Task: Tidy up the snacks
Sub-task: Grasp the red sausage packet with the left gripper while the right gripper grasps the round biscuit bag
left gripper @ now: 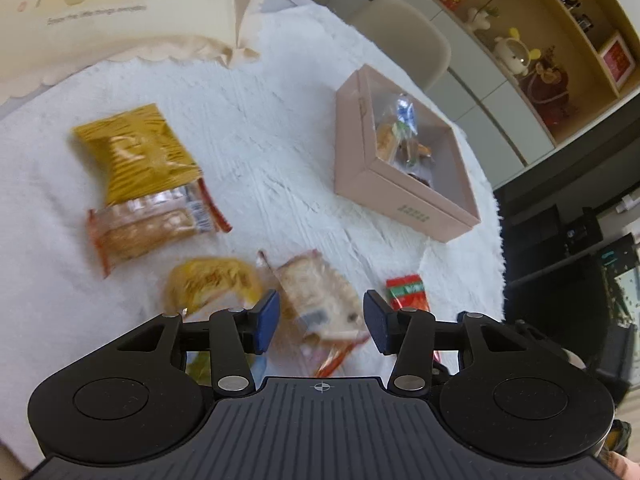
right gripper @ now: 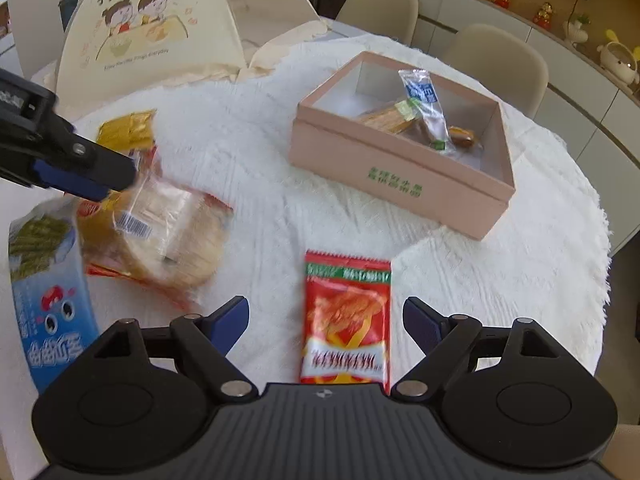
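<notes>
A pink open box (left gripper: 404,200) (right gripper: 392,184) stands on the white cloth and holds a few wrapped snacks (right gripper: 424,112). My left gripper (left gripper: 322,320) is open, its pads on either side of a clear bread packet (left gripper: 320,300) (right gripper: 172,236), just above it. It shows in the right wrist view as a black arm (right gripper: 80,164) over that packet. My right gripper (right gripper: 326,324) is open over a red sachet (right gripper: 346,320) (left gripper: 406,290) that lies flat between its fingers. Loose on the cloth are a yellow bag (left gripper: 136,152), a cracker packet (left gripper: 152,228) and a yellow packet (left gripper: 212,280).
A blue and white snack bag (right gripper: 44,280) lies at the left edge. A cream printed table cover (right gripper: 148,28) stands at the back. Chairs (right gripper: 496,60) and shelving (left gripper: 552,52) are beyond the round table (right gripper: 520,280). The table edge is close on the right.
</notes>
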`<state>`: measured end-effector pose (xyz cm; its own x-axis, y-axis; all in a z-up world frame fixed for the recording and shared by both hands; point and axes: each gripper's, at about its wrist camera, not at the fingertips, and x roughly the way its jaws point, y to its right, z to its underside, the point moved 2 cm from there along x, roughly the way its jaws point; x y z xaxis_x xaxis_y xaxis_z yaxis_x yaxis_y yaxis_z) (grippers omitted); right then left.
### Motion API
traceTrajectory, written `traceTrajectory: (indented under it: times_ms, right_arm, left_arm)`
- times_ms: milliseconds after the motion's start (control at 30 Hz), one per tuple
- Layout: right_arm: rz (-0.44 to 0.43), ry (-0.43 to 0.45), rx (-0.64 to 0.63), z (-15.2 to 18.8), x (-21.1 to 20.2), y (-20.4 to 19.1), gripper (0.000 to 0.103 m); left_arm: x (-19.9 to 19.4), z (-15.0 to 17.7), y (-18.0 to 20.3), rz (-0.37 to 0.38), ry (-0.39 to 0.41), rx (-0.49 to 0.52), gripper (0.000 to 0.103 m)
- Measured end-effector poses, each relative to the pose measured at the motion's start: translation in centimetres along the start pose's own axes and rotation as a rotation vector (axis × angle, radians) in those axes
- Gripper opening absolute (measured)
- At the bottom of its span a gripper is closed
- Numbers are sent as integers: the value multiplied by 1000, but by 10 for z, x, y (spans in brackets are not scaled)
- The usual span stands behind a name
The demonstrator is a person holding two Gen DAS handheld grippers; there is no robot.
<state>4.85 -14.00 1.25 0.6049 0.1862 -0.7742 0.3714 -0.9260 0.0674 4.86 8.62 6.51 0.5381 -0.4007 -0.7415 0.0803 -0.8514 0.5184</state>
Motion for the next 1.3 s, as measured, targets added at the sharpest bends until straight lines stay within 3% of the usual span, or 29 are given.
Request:
traceTrajectory:
  times_ms: [100, 200, 333, 467, 533, 567, 633, 867, 967, 1133, 1300]
  right_arm:
    - [-99, 3, 15, 2, -9, -10, 85]
    - [-193, 8, 21, -6, -11, -30, 85]
    - [-226, 42, 52, -32, 6, -52, 85]
    - [-258, -70, 46, -46, 50, -63, 86]
    - [-237, -69, 41, -46, 50, -62, 80]
    - [-244, -64, 28, -46, 45, -61, 64]
    - [-260, -33, 13, -44, 28, -54, 46]
    - [-152, 32, 37, -33, -10, 1, 44]
    - [-38, 32, 57, -17, -14, 37, 44]
    - [136, 3, 48, 17, -9, 81, 44]
    - [145, 4, 81, 35, -6, 116, 44]
  left_arm:
    - [-26, 8, -14, 8, 43, -28, 51]
    - [-45, 18, -34, -57, 40, -46, 51]
    - [-60, 35, -53, -102, 5, -59, 51]
    - [-64, 55, -62, -81, -55, -60, 51]
    - [-63, 62, -55, -37, -82, -22, 51]
    - [-61, 64, -51, -17, -89, -8, 51]
    - [-54, 66, -41, 17, -106, 19, 51]
    - [-4, 63, 15, 110, -175, 94, 51]
    - [22, 62, 40, 123, -185, 92, 51]
    - [74, 56, 85, 53, -154, 77, 51]
    - [115, 56, 127, -85, -131, 152, 51]
